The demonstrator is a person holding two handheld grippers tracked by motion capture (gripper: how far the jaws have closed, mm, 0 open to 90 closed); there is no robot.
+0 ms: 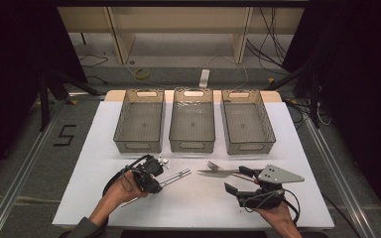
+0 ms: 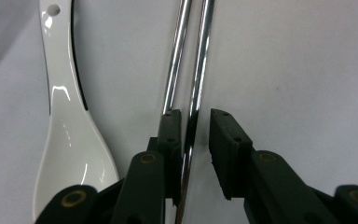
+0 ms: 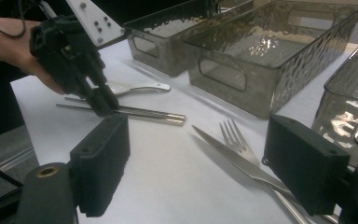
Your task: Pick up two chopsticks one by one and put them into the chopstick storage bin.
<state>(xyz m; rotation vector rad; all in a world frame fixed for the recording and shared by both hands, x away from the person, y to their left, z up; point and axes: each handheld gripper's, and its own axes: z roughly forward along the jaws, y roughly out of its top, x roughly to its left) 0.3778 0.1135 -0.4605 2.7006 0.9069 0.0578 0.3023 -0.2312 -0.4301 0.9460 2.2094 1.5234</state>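
Three clear bins (image 1: 192, 126) in a row along the far side of the white worktop (image 1: 193, 198), with open surface nearer the person. One pair of metal chopsticks (image 1: 174, 176) flat at centre-left, one white spoon (image 2: 67, 140) just beside, one knife (image 1: 217, 172) and one fork (image 3: 235, 135) to the right. Left tongs (image 1: 159, 174) narrowed around one chopstick, one pad touching, other clear; right tongs (image 1: 234, 179) wide apart, empty, near the knife.

Left claw (image 1: 164, 174) jaws narrowed, low over table; right claw (image 1: 237, 180) jaws spread wide.

white spoon (image 2: 70, 140) just beside chopsticks (image 2: 186, 93), seemingly apart, right side clear
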